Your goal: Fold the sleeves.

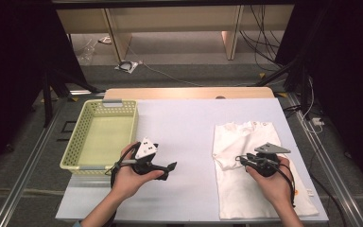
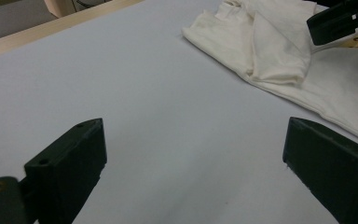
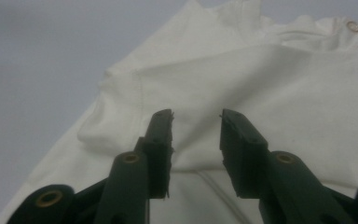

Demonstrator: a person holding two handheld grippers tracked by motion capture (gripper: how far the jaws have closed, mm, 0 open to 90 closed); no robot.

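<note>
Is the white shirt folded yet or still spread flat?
Partly folded: the white shirt lies as a narrow strip on the table, its near sleeve doubled over the body.

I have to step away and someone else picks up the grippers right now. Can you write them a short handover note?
Left hand-held gripper: open wide, nothing between the jaws, over the bare table beside the yellow-green basket.
Right hand-held gripper: jaws part open, not pinching, just above the white T-shirt.
Things: the T-shirt lies on the right side of the table, partly folded, with one sleeve tucked over the body. The basket stands at the left edge with nothing in it.
Done: side and sleeve folded in.
Left: probably finish folding, then move the shirt to the basket.
</note>
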